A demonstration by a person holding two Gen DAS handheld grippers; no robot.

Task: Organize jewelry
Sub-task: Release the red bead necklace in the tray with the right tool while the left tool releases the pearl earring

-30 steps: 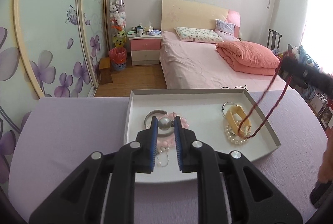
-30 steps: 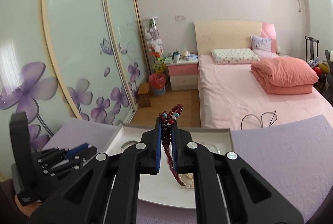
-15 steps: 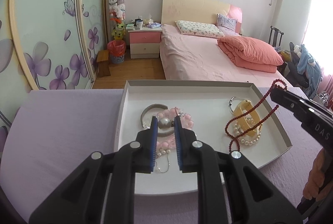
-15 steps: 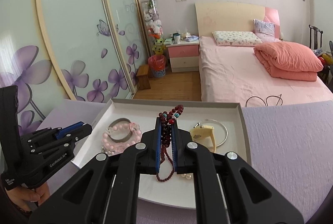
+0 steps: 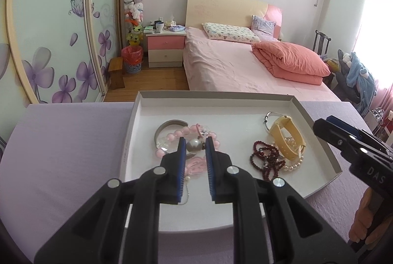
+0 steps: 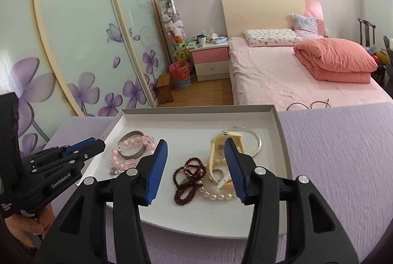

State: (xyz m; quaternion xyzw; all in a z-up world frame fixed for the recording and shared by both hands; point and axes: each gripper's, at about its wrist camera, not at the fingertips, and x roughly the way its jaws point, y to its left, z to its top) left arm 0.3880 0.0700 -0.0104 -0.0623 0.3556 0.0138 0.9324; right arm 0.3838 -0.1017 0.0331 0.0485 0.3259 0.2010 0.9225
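A white tray [image 5: 316,131] [image 6: 282,138] on the purple table holds jewelry. A dark red bead necklace [image 5: 266,162] [image 6: 189,178] lies coiled in the tray beside a yellow watch [image 5: 287,138] [image 6: 221,156], a white pearl string [image 6: 216,195] and a silver ring bangle [image 6: 255,141]. My right gripper [image 6: 196,151] is open and empty just above the necklace. My left gripper [image 5: 194,145] is shut on a large pearl [image 5: 193,145], held above a pink bead bracelet [image 5: 172,138] [image 6: 118,153] and a grey bangle [image 5: 164,126].
The tray sits at the far edge of the purple table [image 5: 61,153] [image 6: 343,165]. Beyond it are a pink bed [image 5: 245,67], a nightstand [image 5: 165,48] and flowered sliding doors [image 6: 73,43]. A thin chain [image 5: 186,192] lies near the tray's front.
My right gripper has opened and let go of the dark red necklace, which now lies coiled in the tray. The left gripper still holds the pearl, a little lower over the tray.
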